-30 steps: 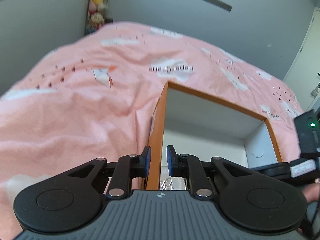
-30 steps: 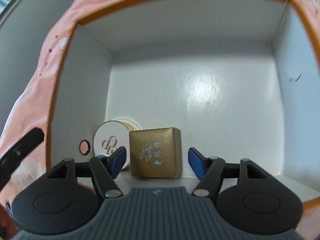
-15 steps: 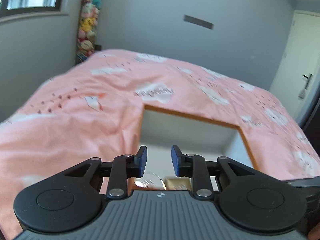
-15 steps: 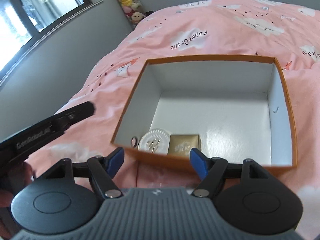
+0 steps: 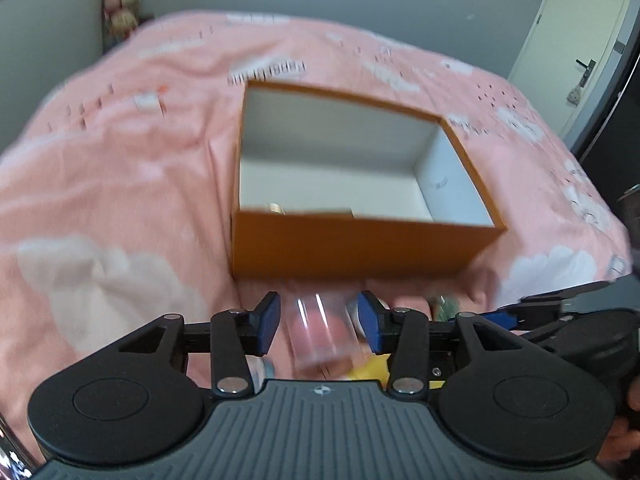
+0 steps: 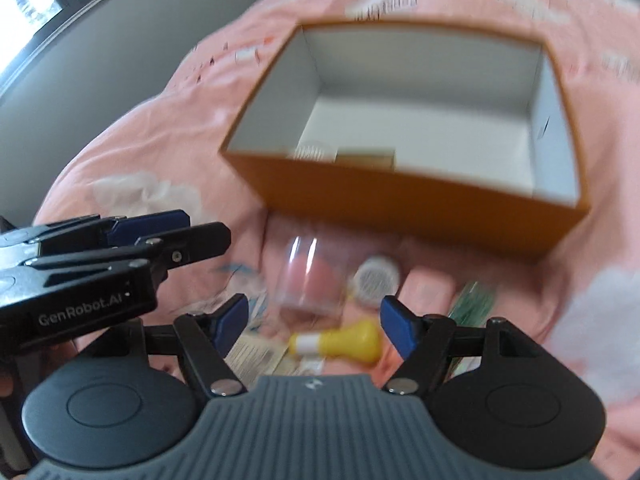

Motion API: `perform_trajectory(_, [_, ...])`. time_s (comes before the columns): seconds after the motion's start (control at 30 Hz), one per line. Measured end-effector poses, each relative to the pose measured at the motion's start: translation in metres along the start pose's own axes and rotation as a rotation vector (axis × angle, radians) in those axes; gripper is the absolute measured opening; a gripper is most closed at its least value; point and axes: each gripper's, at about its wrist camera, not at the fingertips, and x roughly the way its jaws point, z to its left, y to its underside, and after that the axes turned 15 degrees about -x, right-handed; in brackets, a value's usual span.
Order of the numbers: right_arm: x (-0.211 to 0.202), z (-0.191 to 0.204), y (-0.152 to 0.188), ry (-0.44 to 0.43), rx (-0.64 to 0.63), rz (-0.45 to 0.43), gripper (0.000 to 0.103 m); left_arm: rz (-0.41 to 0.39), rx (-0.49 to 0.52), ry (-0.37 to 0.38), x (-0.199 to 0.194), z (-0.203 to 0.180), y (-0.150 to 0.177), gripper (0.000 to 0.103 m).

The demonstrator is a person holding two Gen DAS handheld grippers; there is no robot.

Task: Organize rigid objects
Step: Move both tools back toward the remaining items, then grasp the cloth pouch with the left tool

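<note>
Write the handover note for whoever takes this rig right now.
Left tool: open, empty, lined up on the clear plastic cup.
Right tool: open, empty, above the yellow bulb-shaped bottle.
Done: round white item and gold carton sit in the orange cardboard box.
Left, on the pink bedspread before the box: cup, bottle, round white mesh disc, green item, paper packets.

In the right wrist view, the open orange cardboard box (image 6: 416,200) blocked the frame's middle, its white right half bare. Below it, a clear glass tumbler (image 6: 306,280) and yellow plastic bulb (image 6: 344,344) crowded the pink bedspread (image 6: 160,152).
</note>
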Motion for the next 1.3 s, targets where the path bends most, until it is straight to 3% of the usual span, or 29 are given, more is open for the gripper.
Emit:
perform_trajectory(0.1, [0.01, -0.003, 0.009, -0.037, 0.053, 0.051, 0.071, 0.099, -0.075, 0.016, 0.007, 0.02, 0.004, 0.05])
perform_trajectory(0.2, [0.018, -0.004, 0.018, -0.049, 0.092, 0.087, 0.071, 0.21, -0.129, -0.02, 0.017, 0.038, 0.014, 0.051])
perform_trajectory(0.33, [0.031, -0.006, 0.029, -0.089, 0.136, 0.135, 0.06, 0.307, -0.192, -0.05, 0.031, 0.056, 0.028, 0.062])
perform_trajectory(0.53, [0.046, -0.013, 0.033, -0.143, 0.199, 0.174, 0.053, 0.346, -0.242, -0.081, 0.047, 0.065, 0.032, 0.065])
perform_trajectory(0.7, [0.059, -0.017, 0.038, -0.162, 0.234, 0.214, 0.044, 0.408, -0.176, -0.111, 0.068, 0.059, 0.037, 0.065])
perform_trajectory(0.77, [0.066, -0.017, 0.04, -0.168, 0.24, 0.235, 0.035, 0.434, -0.152, -0.119, 0.076, 0.056, 0.04, 0.067])
perform_trajectory(0.9, [0.075, -0.018, 0.044, -0.182, 0.261, 0.261, 0.022, 0.459, -0.125, -0.115, 0.087, 0.051, 0.043, 0.072])
perform_trajectory(1.0, [0.071, -0.024, 0.047, -0.161, 0.29, 0.25, 0.018, 0.441, -0.12, -0.105, 0.084, 0.048, 0.044, 0.063])
perform_trajectory(1.13, [0.066, -0.031, 0.05, -0.152, 0.317, 0.237, 0.017, 0.382, -0.142, -0.074, 0.071, 0.05, 0.042, 0.048])
perform_trajectory(1.3, [0.066, -0.034, 0.05, -0.167, 0.332, 0.219, 0.02, 0.326, -0.11, 0.018, 0.053, 0.047, 0.046, 0.046])
